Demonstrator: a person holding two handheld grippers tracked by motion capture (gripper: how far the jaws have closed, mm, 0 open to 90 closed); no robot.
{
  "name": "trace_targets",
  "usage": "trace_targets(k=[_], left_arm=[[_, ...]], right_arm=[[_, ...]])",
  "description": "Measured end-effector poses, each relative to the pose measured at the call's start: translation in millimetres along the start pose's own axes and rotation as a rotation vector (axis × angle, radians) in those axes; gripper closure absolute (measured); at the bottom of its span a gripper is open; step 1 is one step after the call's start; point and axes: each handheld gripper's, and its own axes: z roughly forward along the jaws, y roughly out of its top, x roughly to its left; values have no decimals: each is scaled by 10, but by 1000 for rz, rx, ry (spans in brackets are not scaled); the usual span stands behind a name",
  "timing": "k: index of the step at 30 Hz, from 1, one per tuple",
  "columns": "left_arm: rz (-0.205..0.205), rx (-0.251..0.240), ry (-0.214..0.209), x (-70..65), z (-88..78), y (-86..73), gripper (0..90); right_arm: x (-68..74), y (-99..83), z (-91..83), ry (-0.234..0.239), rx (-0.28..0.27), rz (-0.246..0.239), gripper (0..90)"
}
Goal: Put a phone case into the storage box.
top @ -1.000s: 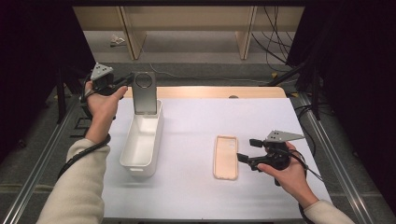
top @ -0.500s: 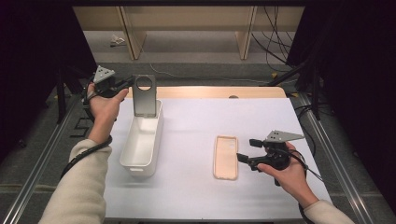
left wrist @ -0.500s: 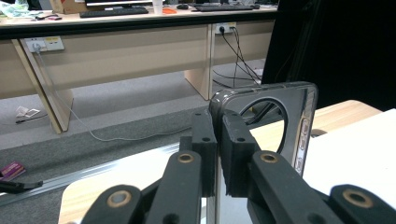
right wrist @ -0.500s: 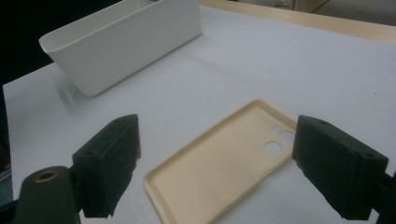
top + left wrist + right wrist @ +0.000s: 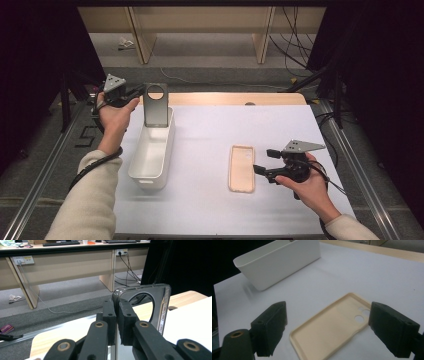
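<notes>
Over white bin, grey phone case, left gripper jaws clamped

Dark case upright over the bin's far end; flat case lies right — apart.
</notes>
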Motion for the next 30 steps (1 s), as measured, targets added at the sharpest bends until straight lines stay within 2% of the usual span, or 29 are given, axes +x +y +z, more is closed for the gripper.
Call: trace_targets(k=[12, 17, 30], left_arm=[[8, 13, -2, -2, 58, -53, 876], [5, 29, 10, -1, 96, -110, 876], [-26, 57, 108, -47, 212, -210, 875]], right_arm=[[-1, -2, 2, 1, 0, 0, 163], [-2, -3, 6, 2, 1, 1, 163], [-4, -6, 9, 5, 3, 2, 163]])
